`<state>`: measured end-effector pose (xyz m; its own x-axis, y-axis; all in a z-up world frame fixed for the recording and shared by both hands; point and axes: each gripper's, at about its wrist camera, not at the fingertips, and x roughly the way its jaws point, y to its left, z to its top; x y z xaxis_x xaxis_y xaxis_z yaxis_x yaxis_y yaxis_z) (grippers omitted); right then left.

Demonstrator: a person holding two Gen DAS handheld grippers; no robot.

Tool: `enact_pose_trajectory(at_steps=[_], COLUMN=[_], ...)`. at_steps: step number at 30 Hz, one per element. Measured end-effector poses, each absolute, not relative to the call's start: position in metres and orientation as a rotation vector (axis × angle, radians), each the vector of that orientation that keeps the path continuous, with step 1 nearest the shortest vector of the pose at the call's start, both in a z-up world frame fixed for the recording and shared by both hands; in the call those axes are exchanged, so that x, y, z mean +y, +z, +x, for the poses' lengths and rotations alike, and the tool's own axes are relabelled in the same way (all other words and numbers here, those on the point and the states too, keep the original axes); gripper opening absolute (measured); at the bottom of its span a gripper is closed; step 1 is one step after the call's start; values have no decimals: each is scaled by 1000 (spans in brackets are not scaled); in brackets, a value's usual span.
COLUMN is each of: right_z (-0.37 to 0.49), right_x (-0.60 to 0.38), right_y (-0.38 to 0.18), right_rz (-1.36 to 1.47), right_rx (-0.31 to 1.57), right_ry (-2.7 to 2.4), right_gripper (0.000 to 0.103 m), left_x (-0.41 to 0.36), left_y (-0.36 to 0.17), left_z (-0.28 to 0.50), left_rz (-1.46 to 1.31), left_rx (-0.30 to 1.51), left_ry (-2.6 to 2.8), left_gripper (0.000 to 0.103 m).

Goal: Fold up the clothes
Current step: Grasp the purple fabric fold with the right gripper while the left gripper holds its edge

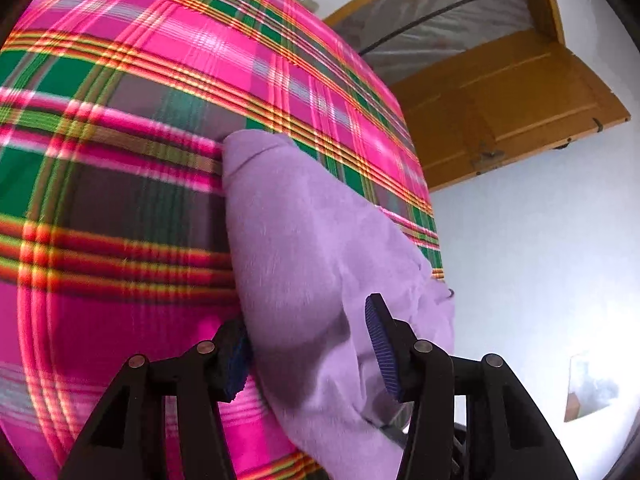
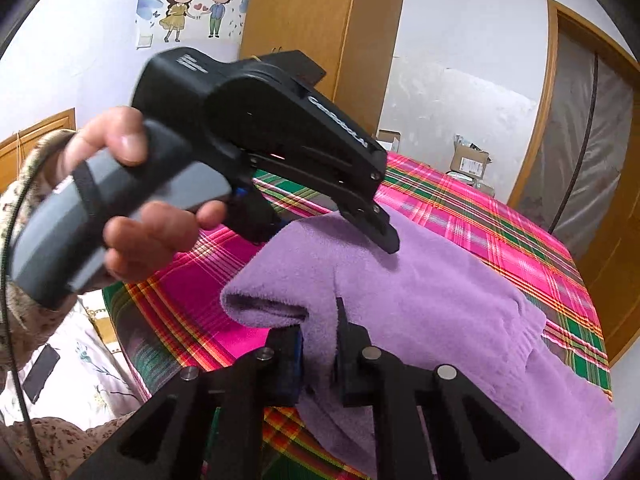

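A lilac fleece garment [image 1: 304, 240] lies bunched on the pink plaid bedsheet [image 1: 120, 120]. My left gripper [image 1: 310, 354] has a thick fold of it between its blue pads, which press on the cloth from both sides. In the right wrist view the same left gripper [image 2: 332, 232] reaches down onto the far edge of the garment [image 2: 440, 300], held by a person's hand [image 2: 132, 216]. My right gripper [image 2: 320, 344] is shut on the near left corner fold of the garment, pinching it narrowly between its fingers.
The plaid sheet [image 2: 500, 220] covers the bed, whose right edge drops to a pale floor [image 1: 540, 260]. A wooden door [image 1: 520, 92] and a wardrobe [image 2: 320, 20] stand beyond. Cardboard boxes [image 2: 468, 160] sit at the far end. A floral pillow [image 2: 88, 360] lies at the left.
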<state>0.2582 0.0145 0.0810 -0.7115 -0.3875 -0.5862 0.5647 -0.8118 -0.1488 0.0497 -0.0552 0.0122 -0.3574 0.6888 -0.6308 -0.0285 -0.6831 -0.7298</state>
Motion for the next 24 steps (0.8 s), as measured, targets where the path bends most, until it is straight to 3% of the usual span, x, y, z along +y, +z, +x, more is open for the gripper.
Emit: enact_pose_trajectory(at_steps=[6, 8, 24], right_z=[255, 250, 232], right_x=[13, 10, -37], right_y=[83, 83, 91], right_rz=[760, 758, 717], right_rx=[436, 445, 486], right_ry=[-2458, -2455, -2369], right_gripper=[12, 11, 11], left_x=[-58, -59, -93], left_y=[6, 6, 22], left_z=[40, 39, 38], left_rz=[-1419, -1400, -1326], left_rx=[-899, -909, -858], left_ry=[2087, 2097, 2245], left_gripper=[19, 14, 11])
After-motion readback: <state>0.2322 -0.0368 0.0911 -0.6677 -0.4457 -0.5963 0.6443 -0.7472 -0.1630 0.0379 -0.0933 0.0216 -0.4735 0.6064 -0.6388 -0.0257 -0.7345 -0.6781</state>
